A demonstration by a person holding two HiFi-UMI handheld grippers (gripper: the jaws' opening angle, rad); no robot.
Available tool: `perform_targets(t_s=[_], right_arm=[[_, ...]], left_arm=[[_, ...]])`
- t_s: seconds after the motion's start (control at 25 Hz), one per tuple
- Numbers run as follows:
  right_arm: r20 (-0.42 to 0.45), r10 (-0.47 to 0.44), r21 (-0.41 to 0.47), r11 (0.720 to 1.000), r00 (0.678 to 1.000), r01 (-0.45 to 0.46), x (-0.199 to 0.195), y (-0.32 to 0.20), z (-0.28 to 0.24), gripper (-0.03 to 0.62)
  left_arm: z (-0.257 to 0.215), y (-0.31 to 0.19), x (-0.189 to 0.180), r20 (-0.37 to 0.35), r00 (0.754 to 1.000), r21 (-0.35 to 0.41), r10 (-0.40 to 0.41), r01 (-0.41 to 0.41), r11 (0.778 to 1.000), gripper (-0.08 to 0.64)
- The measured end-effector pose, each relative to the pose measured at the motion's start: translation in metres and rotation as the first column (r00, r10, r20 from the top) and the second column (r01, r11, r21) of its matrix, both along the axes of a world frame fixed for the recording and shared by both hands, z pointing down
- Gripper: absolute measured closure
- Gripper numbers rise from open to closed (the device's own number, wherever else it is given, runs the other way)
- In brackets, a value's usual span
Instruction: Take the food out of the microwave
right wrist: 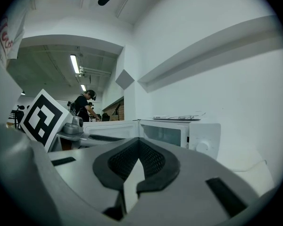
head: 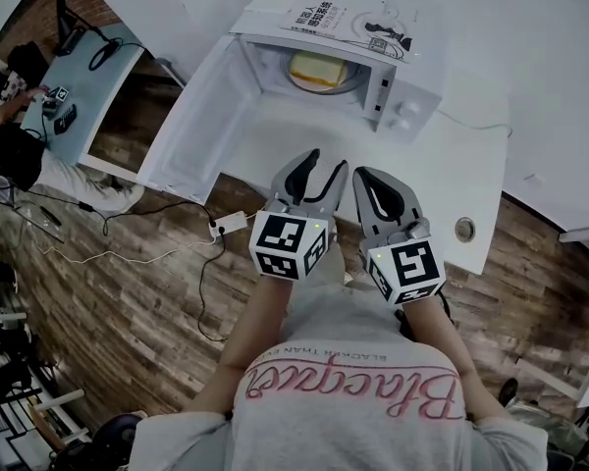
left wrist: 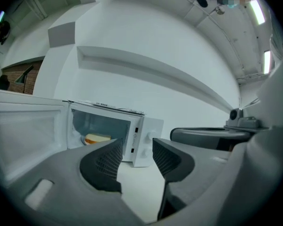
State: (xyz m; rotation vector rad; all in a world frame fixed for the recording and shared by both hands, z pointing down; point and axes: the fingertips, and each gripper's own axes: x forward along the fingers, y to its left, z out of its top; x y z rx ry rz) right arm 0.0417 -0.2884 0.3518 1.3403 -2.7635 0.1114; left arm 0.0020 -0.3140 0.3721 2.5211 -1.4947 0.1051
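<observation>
**While the microwave (head: 393, 67) stands open, the food (head: 317, 68) lies inside**

Because the door (head: 201, 116) is swung wide to the microwave's left, I can look straight into the cavity. The food, a pale slab that looks like sliced bread or a sandwich, lies on a round plate (head: 326, 88) in the middle of the microwave's floor. Nothing touches it. A printed booklet (head: 348, 20) lies flat on the microwave's roof, and two knobs (head: 404, 111) sit on the panel to the right of the opening.

The microwave stands on a white tabletop (head: 471, 165). In front of the microwave, over the near edge of that tabletop, the person holds both grippers side by side, pointing toward the opening and well short of it. The left gripper (head: 326, 162) is roughly in line with the opening. Its jaws stand clearly apart, with only bare tabletop and the microwave's front showing between them, so it grips nothing. The right gripper (head: 365, 177), just beside it and nearer the microwave's knob side, has its jaws drawn together until the tips meet, and it holds nothing either.

Off to the microwave's left, past the open door, a wooden floor (head: 128, 302) carries a power strip (head: 231, 224) and loose cables. Farther that way another person (head: 10, 155) is at a grey tabletop (head: 83, 96).
</observation>
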Motion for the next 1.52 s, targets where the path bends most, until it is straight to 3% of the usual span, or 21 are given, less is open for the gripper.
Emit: perform_targets(t_s=[0.2, 0.32, 0.6, 0.76, 0.88, 1.12, 1.28, 1.4, 1.52], right_arm=[[-0.007, 0.0, 0.0, 1.0, 1.0, 0.0, -0.007, -0.033, 0.001, 0.581], [-0.013, 0.0, -0.015, 1.0, 1.0, 0.0, -0.012, -0.053, 0.005, 0.581], [-0.038, -0.017, -0.068, 0.998, 0.999, 0.014, -0.026, -0.094, 0.021, 0.581], [-0.055, -0.032, -0.103, 0.994, 0.998, 0.026, -0.035, -0.113, 0.034, 0.581], [-0.071, -0.043, -0.124, 0.992, 0.997, 0.034, -0.04, -0.125, 0.042, 0.581], [-0.094, -0.047, -0.163, 0.986, 0.994, 0.031, -0.043, -0.143, 0.057, 0.581], [-0.105, -0.042, -0.183, 0.983, 0.994, 0.022, -0.042, -0.154, 0.064, 0.581], [-0.113, -0.039, -0.199, 0.98, 0.993, 0.015, -0.041, -0.16, 0.069, 0.581], [-0.12, -0.038, -0.212, 0.977, 0.992, 0.011, -0.041, -0.166, 0.072, 0.581]], left_arm=[[0.01, -0.036, -0.011, -0.035, 0.999, -0.038, -0.003, 0.002, 0.999, 0.371], [0.018, -0.061, -0.021, -0.101, 0.994, -0.076, -0.029, 0.021, 0.997, 0.371], [0.046, -0.113, -0.056, -0.299, 0.94, -0.224, -0.167, 0.101, 0.969, 0.371], [0.07, -0.142, -0.07, -0.408, 0.883, -0.321, -0.233, 0.1, 0.942, 0.371], [0.09, -0.162, -0.081, -0.478, 0.824, -0.4, -0.304, 0.104, 0.911, 0.371], [0.129, -0.197, -0.088, -0.614, 0.654, -0.549, -0.441, 0.047, 0.834, 0.366], [0.151, -0.218, -0.089, -0.647, 0.559, -0.623, -0.519, 0.006, 0.782, 0.325], [0.164, -0.23, -0.091, -0.643, 0.514, -0.664, -0.568, -0.005, 0.748, 0.313], [0.172, -0.239, -0.092, -0.628, 0.503, -0.689, -0.594, -0.003, 0.725, 0.313]])
